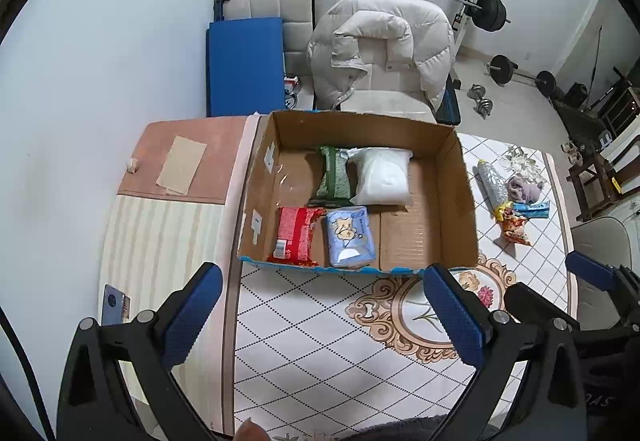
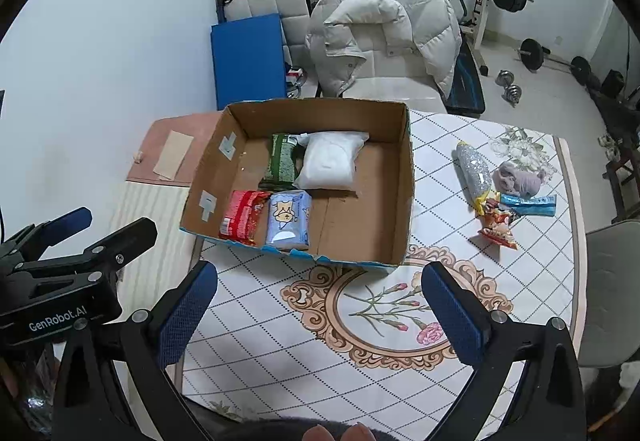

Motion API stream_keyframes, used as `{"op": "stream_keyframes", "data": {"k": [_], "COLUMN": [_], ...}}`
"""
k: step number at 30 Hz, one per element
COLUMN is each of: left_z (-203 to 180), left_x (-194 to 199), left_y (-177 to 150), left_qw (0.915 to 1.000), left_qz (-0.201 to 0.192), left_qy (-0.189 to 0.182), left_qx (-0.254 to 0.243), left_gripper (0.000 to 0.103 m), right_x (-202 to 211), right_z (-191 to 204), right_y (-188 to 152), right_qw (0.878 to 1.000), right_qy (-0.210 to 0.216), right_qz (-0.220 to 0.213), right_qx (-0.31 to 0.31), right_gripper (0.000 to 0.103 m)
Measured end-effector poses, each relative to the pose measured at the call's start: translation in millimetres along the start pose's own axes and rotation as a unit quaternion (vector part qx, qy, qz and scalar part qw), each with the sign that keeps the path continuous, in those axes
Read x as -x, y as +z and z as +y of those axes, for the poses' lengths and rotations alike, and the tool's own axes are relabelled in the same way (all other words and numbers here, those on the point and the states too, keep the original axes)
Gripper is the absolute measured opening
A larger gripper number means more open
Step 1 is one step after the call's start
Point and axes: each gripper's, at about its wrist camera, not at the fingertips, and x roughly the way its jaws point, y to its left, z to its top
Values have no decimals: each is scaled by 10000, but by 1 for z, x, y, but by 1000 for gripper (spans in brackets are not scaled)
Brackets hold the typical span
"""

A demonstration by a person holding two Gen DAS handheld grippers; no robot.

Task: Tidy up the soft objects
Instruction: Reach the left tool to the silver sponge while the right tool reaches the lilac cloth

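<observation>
Soft objects already fill part of the cardboard box (image 2: pixel 396 177): a green pack (image 2: pixel 280 163) and a white pouch (image 2: pixel 330 165) toward its far wall, a red pack (image 2: pixel 242 217) and a light-blue tissue pack (image 2: pixel 289 223) along its near wall. The right half of the box floor is bare.

More soft things lie loose on the table (image 2: pixel 280 341) at the right of the frame: a silvery pouch (image 2: pixel 474 173), a mauve cloth (image 2: pixel 516 177), a blue-wrapped packet (image 2: pixel 532 203) and an orange snack bag (image 2: pixel 496 227), all close together and well apart from the box.

Judging by this, the work is between placements, with several items still to fetch. The left tool (image 1: pixel 320 313) and the right tool (image 2: pixel 320 309) both stand wide with nothing between their pads, held above the table on the near side of the box. The next move probably calls for the right tool to swing toward the loose group at right, settle over one item and close gently, since such packets deform and slip.
</observation>
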Motion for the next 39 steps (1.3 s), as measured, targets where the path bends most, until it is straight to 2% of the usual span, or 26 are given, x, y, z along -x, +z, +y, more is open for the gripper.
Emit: {"op": "stream_keyframes", "data": {"k": [5,8,13,17,20,21,23,24,25,30,33,37,39], "left_z": [-39,-79,-163,-236,-278,-287,-303,-310,-314,-330,-337,-346,-348], "left_x": [-14,-34,-81,-144,-200,-217,-252,-269,-282,-340,-366,-391,-397], "left_y": [15,30,69,106,127,131,137,139,138,140,138,130,124], "left_qw": [9995,9981,9923,9847,9772,9747,9682,9640,9605,9472,9398,9273,9266], "left_qz": [128,265,624,1208,1695,1851,2199,2384,2526,3034,3267,3596,3626], "left_qy": [-84,-303,-841,-945,-965,-951,-913,-903,-913,-829,-872,-934,-896], "left_qx": [-288,-473,-658,-831,-843,-821,-771,-754,-728,-627,-494,-458,-424], "left_gripper": [103,103,103,103,102,100,89,83,82,82,82,82,82], "right_x": [5,3,-12,-49,-94,-106,-138,-149,-164,-222,-247,-269,-279], "right_z": [-38,-88,-200,-302,-374,-388,-419,-426,-432,-457,-468,-473,-475], "right_y": [4,11,32,53,65,67,72,74,76,74,69,67,67], "right_qw": [9992,9959,9829,9619,9346,9290,9144,9105,9058,8778,8592,8459,8414], "right_qy": [-34,-164,-276,-210,39,62,78,93,127,263,409,410,193], "right_qz": [-127,-97,77,512,911,996,1219,1310,1430,1914,2037,2179,2283], "right_qx": [-369,-890,-1817,-2678,-3438,-3563,-3859,-3922,-3986,-4383,-4676,-4850,-4895], "right_gripper": [103,103,103,103,103,103,103,103,103,103,103,102,97]}}
